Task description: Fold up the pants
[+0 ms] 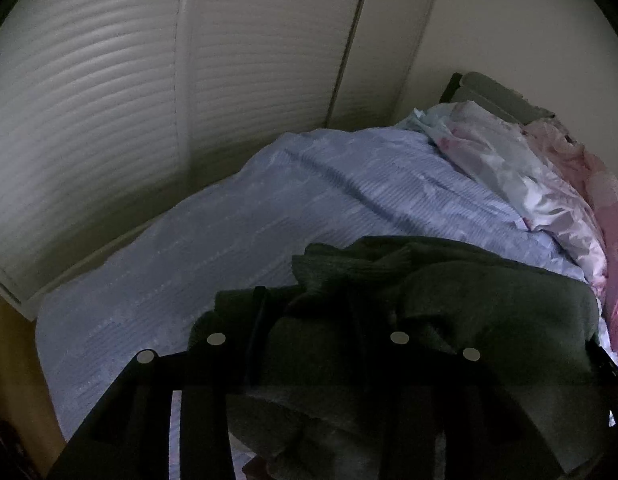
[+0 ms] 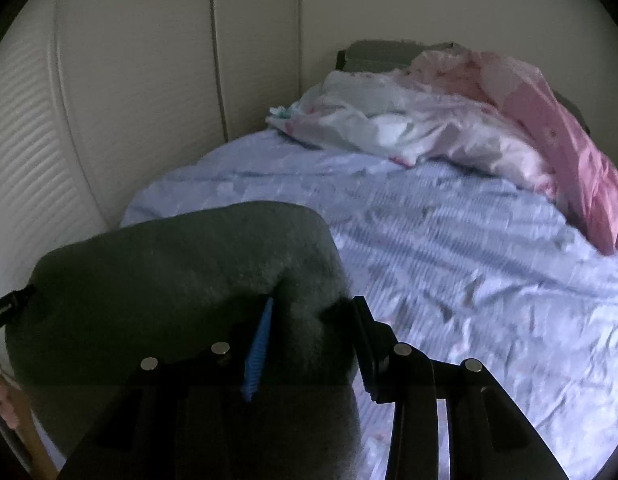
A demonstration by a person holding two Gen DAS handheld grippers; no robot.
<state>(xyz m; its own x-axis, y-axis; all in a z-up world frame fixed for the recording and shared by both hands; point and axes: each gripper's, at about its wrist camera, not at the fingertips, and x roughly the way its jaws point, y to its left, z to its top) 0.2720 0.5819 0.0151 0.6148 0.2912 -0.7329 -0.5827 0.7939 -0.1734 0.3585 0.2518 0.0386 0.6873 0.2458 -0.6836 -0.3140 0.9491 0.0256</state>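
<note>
Dark grey-green fleece pants (image 1: 449, 304) are held up over a bed with a light blue cover (image 1: 229, 232). In the left wrist view my left gripper (image 1: 309, 320) is closed on a bunched part of them, and the cloth hides most of its fingers. In the right wrist view the pants (image 2: 169, 264) hang as a broad fold to the left. My right gripper (image 2: 313, 320) grips their edge between a blue-ribbed finger (image 2: 259, 348) and a black finger (image 2: 365, 344).
A crumpled white and pink duvet (image 2: 449, 120) lies at the head of the bed by a dark headboard (image 2: 381, 52). White louvred wardrobe doors (image 1: 109, 120) stand along the bed's left side. A wooden floor strip (image 1: 9, 360) shows at lower left.
</note>
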